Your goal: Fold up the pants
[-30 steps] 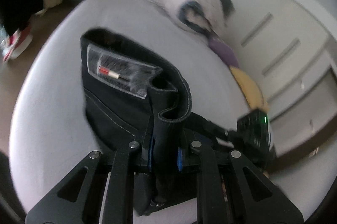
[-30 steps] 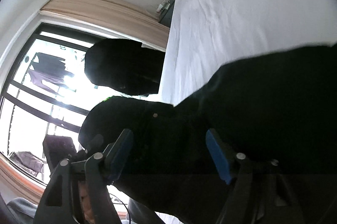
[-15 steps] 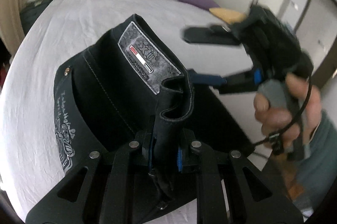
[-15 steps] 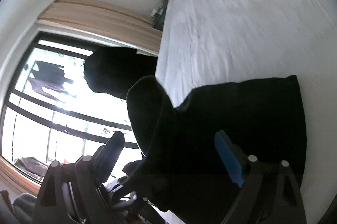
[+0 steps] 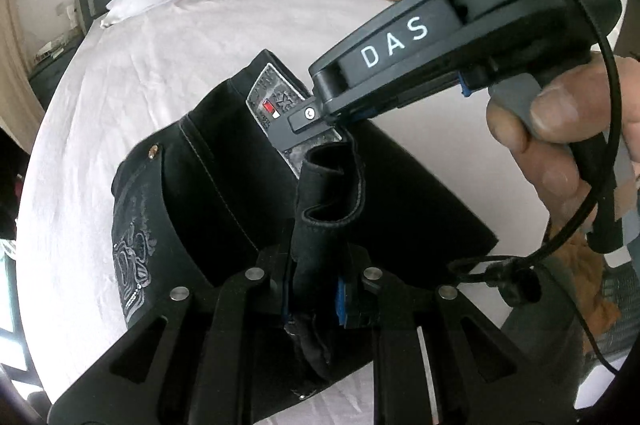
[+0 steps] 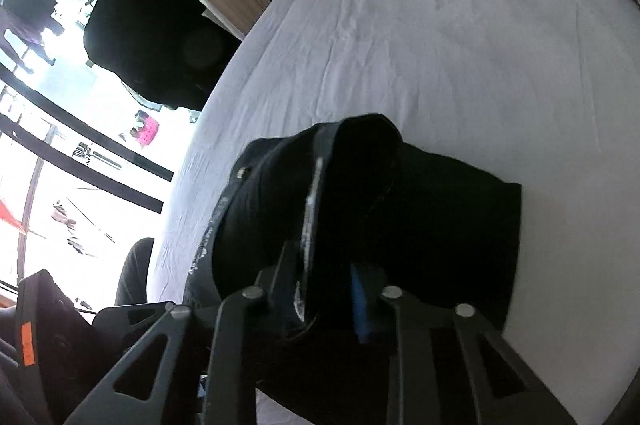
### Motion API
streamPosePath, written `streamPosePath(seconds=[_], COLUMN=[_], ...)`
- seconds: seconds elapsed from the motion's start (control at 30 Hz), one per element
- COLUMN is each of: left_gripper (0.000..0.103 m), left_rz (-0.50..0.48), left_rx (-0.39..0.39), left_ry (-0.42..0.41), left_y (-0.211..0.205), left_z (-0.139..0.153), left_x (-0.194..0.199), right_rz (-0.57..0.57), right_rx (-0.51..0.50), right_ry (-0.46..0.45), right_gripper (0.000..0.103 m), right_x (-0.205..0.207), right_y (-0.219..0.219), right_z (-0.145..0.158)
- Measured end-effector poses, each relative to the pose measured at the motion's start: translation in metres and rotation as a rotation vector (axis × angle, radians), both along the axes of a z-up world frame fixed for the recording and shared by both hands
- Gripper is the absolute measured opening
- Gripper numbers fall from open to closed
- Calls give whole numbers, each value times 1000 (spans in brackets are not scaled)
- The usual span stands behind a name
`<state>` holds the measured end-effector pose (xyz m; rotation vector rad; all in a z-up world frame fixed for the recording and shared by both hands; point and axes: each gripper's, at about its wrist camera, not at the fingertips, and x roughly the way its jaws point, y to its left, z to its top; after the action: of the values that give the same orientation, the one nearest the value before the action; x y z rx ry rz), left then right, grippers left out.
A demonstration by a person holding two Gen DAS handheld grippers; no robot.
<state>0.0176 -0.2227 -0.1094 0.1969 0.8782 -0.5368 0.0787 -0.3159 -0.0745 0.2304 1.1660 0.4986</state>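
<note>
Black pants [image 5: 224,193] lie partly folded on the white bed [image 5: 132,73], waistband raised. The left hand-held gripper [image 5: 314,299] is closed on a bunched waistband fold, probably to hold layers aligned. The right hand-held gripper [image 6: 326,295] is clamped onto the same edge near the patch [image 5: 276,105], whose writing is unreadable. "DAS" marks the right gripper's body.
</note>
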Motion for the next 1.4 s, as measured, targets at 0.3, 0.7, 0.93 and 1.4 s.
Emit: streamPosePath(seconds=[0.3,0.7,0.93,1.4], left_gripper=[14,14,14,75], left_rz=[-78,-143,-156,-52], left_rx=[10,46,59,-215], left_ry=[-2,29,18,29], left_y=[-52,-104,-117,-3], left_z=[2,-34,-51,1], left_x=[9,9,4,-5], right_rz=[-34,-121,-151,-290], right_rx=[46,126,160,273], right_ry=[-19,22,33,-11], right_gripper=[14,14,14,43], right_x=[2,-8,-14,-46], right_y=[-39,-83,-90,-129], right_z=[-4,-50,-76,-75])
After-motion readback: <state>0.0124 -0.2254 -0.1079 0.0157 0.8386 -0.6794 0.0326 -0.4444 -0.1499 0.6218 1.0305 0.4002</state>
